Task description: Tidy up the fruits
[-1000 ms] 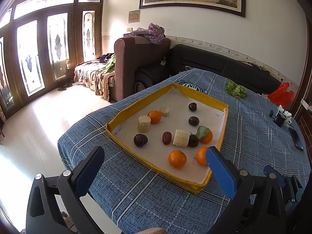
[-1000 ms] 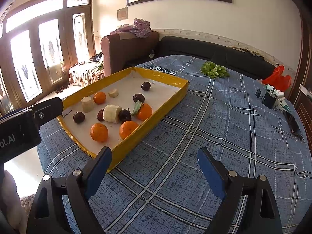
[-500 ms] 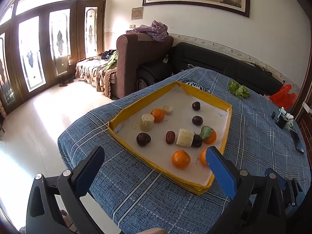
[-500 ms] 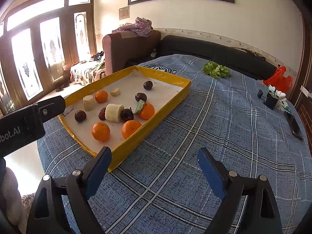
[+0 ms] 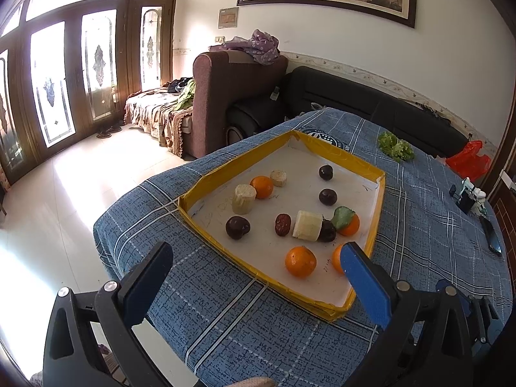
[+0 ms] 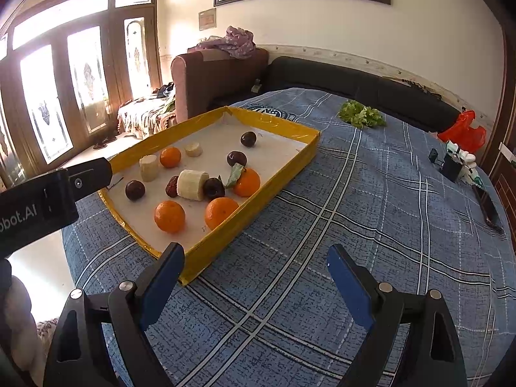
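Table (image 6: 371, 225): blue plaid cloth, bearing everything listed; leafy greens (image 6: 362, 114) lie at its far side, well apart from the fruit.

Tray (image 5: 375, 222): shallow, yellow-rimmed, white floor, set on the left part of the table. The low rim keeps round fruit from rolling off, by my judgement.

Left gripper (image 5: 258, 280): fingers spread wide, nothing between them, held over the tray's near edge and facing the fruit.

Right gripper (image 6: 254, 282): likewise wide open and empty, over bare cloth to the right of the tray's near corner.

Fruit, all inside the tray and mixed, not grouped by kind:
- oranges, four; one (image 5: 300, 261) near, one (image 5: 262, 187) far left
- banana pieces, three; the largest (image 5: 308, 225) mid-tray, touching a dark fruit
- dark plums; one (image 5: 237, 227) near left, two far right
- red date (image 5: 282, 224), just beside the large banana piece.
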Action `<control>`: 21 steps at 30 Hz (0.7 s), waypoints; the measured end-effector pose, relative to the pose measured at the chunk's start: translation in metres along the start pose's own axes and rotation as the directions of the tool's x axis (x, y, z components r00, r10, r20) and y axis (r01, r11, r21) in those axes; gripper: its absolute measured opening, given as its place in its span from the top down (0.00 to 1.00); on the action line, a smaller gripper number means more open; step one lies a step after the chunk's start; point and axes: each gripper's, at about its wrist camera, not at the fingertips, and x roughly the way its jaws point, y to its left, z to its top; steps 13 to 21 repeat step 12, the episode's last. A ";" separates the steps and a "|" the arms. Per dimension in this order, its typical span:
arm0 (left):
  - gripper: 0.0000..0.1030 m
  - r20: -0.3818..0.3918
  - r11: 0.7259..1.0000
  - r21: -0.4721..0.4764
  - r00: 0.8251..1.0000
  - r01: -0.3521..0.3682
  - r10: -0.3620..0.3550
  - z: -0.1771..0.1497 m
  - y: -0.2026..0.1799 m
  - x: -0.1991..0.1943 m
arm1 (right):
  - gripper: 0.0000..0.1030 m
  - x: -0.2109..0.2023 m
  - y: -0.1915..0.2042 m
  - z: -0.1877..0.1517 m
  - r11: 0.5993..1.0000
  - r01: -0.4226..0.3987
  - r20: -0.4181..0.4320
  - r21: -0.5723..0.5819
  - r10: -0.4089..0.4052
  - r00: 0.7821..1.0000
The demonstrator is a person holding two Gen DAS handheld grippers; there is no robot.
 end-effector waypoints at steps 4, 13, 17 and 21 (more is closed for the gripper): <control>0.00 0.000 1.000 -0.001 1.000 0.000 0.000 0.000 0.000 0.000 | 0.09 0.001 0.001 0.000 1.000 0.000 -0.004 0.000 0.000 1.000; 0.00 0.031 0.999 0.018 0.999 -0.032 0.032 0.001 -0.003 -0.004 | 0.09 0.001 -0.002 -0.001 1.000 -0.009 -0.005 0.011 0.010 1.000; 0.00 0.031 0.999 0.018 0.999 -0.032 0.032 0.001 -0.003 -0.004 | 0.09 0.001 -0.002 -0.001 1.000 -0.009 -0.005 0.011 0.010 1.000; 0.00 0.031 0.999 0.018 0.999 -0.032 0.032 0.001 -0.003 -0.004 | 0.09 0.001 -0.002 -0.001 1.000 -0.009 -0.005 0.011 0.010 1.000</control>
